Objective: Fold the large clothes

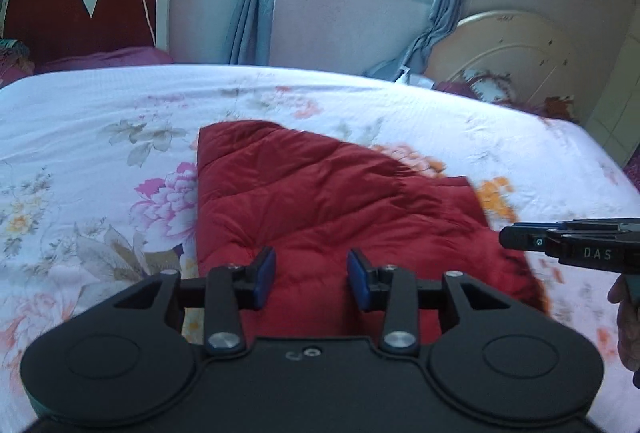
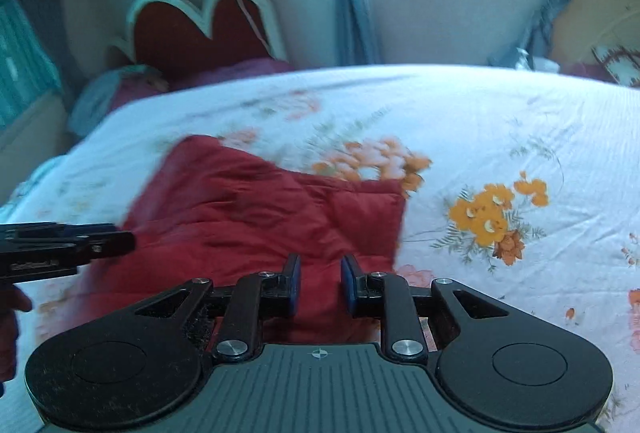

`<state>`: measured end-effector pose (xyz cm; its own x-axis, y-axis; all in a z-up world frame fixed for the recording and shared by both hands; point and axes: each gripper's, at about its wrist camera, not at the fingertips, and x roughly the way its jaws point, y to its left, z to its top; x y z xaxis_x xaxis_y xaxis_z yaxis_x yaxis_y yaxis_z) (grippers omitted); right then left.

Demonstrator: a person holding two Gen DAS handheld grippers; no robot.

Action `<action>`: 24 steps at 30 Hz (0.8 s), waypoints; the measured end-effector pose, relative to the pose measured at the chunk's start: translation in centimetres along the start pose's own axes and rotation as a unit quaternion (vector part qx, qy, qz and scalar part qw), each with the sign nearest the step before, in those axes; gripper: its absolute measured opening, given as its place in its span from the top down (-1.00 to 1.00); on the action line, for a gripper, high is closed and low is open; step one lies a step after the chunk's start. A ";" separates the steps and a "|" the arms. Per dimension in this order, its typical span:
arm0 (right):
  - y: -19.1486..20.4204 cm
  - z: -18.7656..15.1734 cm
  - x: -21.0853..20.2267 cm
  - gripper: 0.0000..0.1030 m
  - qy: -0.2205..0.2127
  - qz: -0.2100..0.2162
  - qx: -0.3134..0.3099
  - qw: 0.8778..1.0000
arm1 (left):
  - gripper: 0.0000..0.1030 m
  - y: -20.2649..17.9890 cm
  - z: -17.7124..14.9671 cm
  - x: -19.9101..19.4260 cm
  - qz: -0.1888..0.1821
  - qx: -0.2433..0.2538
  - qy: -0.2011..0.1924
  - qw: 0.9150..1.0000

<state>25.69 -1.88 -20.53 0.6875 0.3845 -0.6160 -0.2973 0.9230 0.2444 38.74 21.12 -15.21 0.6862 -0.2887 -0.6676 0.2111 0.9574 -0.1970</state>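
On the bed (image 1: 100,121), over its floral sheet, the red quilted garment (image 1: 320,201) lies part-folded at centre. My left gripper (image 1: 311,279) hovers above its near edge, jaws parted and empty; my right gripper (image 2: 320,287) likewise — narrower gap, nothing between the pads. In the left view the right gripper enters at 3 o'clock. To fold well, I judge: pinch both near corners together, lift evenly toward 12 o'clock — keeping the padding flat.

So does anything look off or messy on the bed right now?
Only the red jacket: it lies partly folded and skewed on the floral bedsheet, its far edge slanting instead of square. Nothing looks spilled or damaged.
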 end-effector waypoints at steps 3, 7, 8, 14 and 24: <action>1.7 -1.7 -1.3 0.56 0.013 0.026 -0.023 0.999 | 0.25 -1.1 -2.5 -1.4 0.001 0.004 0.007 1.000; 2.5 -3.7 1.2 0.56 0.058 0.005 -0.026 0.998 | 0.22 -2.3 -4.0 -0.7 0.040 0.035 0.013 0.999; 2.8 -3.6 1.0 0.56 0.061 -0.003 -0.023 0.998 | 0.25 -2.7 -3.7 -1.2 0.051 0.036 0.019 0.998; 5.5 -4.8 -5.4 0.56 0.002 0.031 -0.049 0.998 | 0.25 -4.4 -5.9 -5.3 0.046 0.025 0.012 0.999; 6.2 -8.1 -4.3 0.56 0.063 0.010 -0.035 0.997 | 0.25 -5.3 -9.4 -7.6 0.068 0.008 0.022 0.997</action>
<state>15.51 2.09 -22.45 0.5940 0.3945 -0.7011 -0.3586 0.9100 0.2083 25.87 18.30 -15.82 0.6783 -0.1556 -0.7181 0.1301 0.9873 -0.0910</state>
